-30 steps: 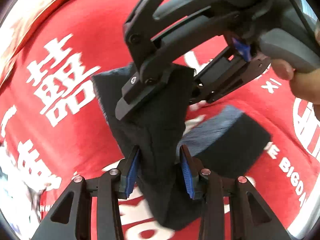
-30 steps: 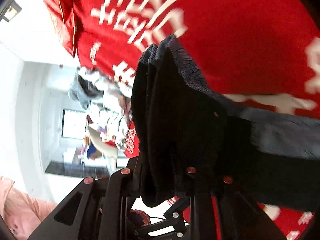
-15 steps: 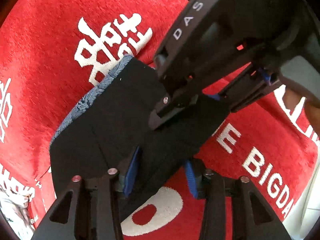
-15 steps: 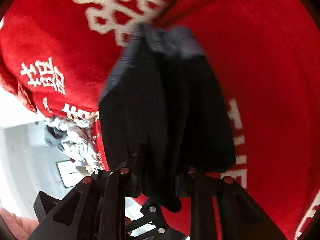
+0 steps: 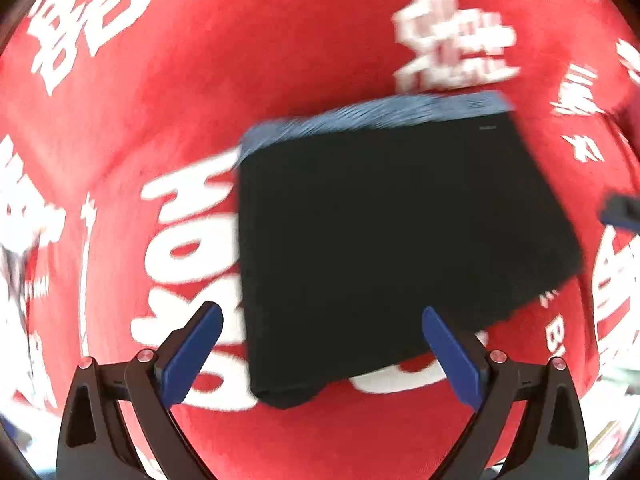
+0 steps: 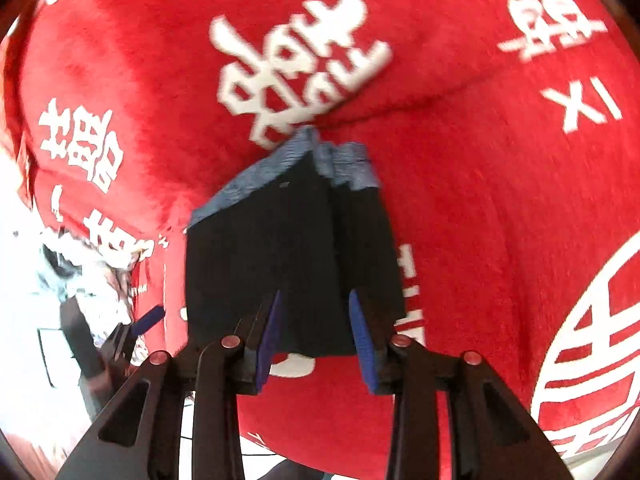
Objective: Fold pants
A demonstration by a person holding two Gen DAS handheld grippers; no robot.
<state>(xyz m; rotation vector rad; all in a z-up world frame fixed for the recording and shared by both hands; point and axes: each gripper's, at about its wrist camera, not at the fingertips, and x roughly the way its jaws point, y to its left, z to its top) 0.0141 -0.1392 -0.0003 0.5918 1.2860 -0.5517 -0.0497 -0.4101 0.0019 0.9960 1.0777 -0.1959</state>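
Observation:
The dark navy pants (image 5: 392, 240) lie as a folded rectangle on the red cloth (image 5: 240, 80), a lighter blue band along their far edge. My left gripper (image 5: 324, 340) hovers over their near edge, its jaws opening wide, and its blue pads (image 5: 196, 344) touch no fabric. In the right wrist view the pants (image 6: 288, 260) reach up to my right gripper (image 6: 316, 340). Its jaws are opening, with the near hem lying between and below pads (image 6: 362, 344) that do not press it. The right gripper's tip (image 5: 620, 212) shows at the right edge.
The red cloth (image 6: 480, 200) with white printed characters covers the whole work surface. A crumpled grey and white bundle (image 6: 92, 264) sits past its left edge, above a bright white floor. The left gripper's tip (image 6: 140, 328) shows there too.
Both grippers held the pants hanging up before. The pants now lie folded flat on the red cloth. The left jaws have sprung wide and the right jaws have parted.

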